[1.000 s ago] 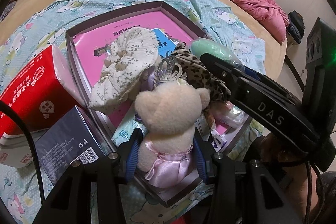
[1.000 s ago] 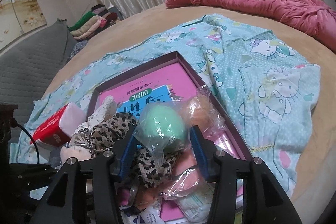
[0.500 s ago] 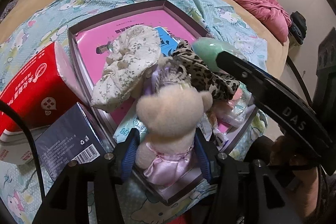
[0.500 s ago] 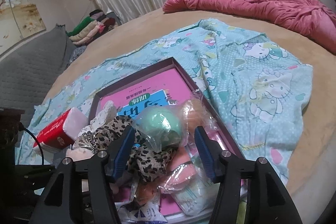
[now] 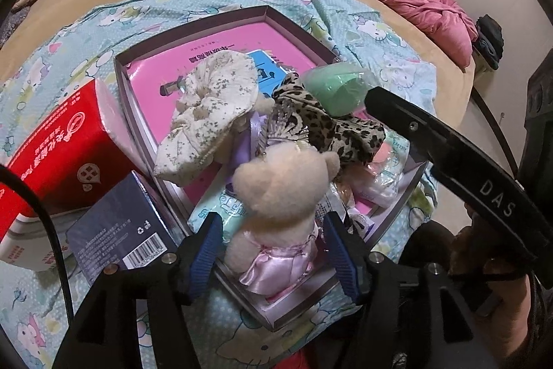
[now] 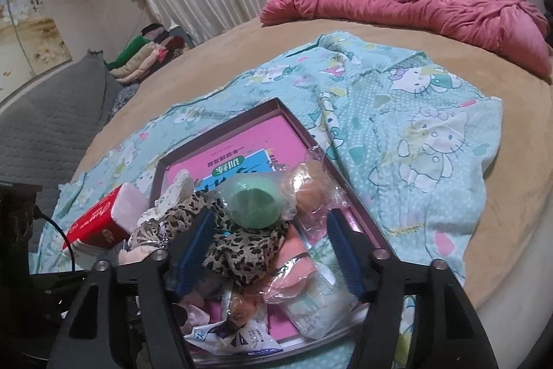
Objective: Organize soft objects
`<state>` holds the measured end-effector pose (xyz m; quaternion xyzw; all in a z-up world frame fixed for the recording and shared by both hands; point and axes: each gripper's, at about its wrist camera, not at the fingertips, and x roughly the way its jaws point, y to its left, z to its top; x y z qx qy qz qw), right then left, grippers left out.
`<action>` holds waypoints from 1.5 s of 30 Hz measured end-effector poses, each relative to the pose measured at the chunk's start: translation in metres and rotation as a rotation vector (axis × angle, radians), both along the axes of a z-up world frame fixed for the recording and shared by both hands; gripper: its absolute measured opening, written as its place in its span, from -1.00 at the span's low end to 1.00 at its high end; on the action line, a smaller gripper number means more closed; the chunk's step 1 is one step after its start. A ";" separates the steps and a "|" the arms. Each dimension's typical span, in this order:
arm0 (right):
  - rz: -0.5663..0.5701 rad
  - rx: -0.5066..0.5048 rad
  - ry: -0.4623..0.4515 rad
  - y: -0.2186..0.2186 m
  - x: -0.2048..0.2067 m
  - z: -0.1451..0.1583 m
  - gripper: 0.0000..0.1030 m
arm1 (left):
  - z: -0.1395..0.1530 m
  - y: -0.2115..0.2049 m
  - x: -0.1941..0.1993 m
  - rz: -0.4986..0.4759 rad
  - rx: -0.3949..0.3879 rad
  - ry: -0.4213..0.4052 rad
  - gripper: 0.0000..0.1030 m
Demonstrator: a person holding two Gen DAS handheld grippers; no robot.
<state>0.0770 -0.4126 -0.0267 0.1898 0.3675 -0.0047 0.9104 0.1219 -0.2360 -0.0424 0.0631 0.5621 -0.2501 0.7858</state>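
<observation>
- left gripper (image 5: 273, 248): jaws apart, having just been opening; the bear (image 5: 280, 196) stands between them, and a gap shows at each blue pad, so no clamp is seen. judged a release after setting the toy down.
- bear: at the 6 o'clock corner of the box (image 5: 193, 23) in the left view, upright on its pink skirt. long axis runs skirt to head, head toward 12 o'clock; its back seems to face the camera. it leans on the pile behind, which probably keeps it standing.
- right gripper (image 6: 273, 251): jaws apart, likewise just opened; the green ball (image 6: 254, 206) in its clear bag sits just beyond the tips at 12 o'clock, free of both pads. judged already let go.
- green ball: rests on top of the leopard cloth (image 6: 242, 244), with an orange ball (image 6: 307, 192) in film just beside it at 3 o'clock. roughly round; no long axis can be told.
- white scrunchie (image 5: 211, 106): lies over the pink book (image 5: 242, 37) in the box, at 11 o'clock from the bear.
- soft items are heaped at the near end of the box, the far end left showing the book; stacking looks loose and the ball could roll.
- red pack (image 5: 58, 154) and dark carton (image 5: 121, 223) stand outside the box at 9 o'clock, touching its wall.
- all sits on the blue sheet (image 6: 414, 127).
</observation>
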 end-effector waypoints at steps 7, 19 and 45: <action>-0.024 -0.002 0.028 -0.002 -0.002 -0.001 0.45 | 0.009 0.006 -0.003 0.009 0.000 -0.023 0.25; -0.064 -0.001 -0.026 0.013 -0.011 0.040 0.48 | 0.040 0.034 -0.019 0.066 -0.013 -0.105 0.57; 0.001 -0.038 0.004 0.084 -0.091 0.095 0.67 | 0.085 0.107 -0.076 0.212 0.014 -0.226 0.65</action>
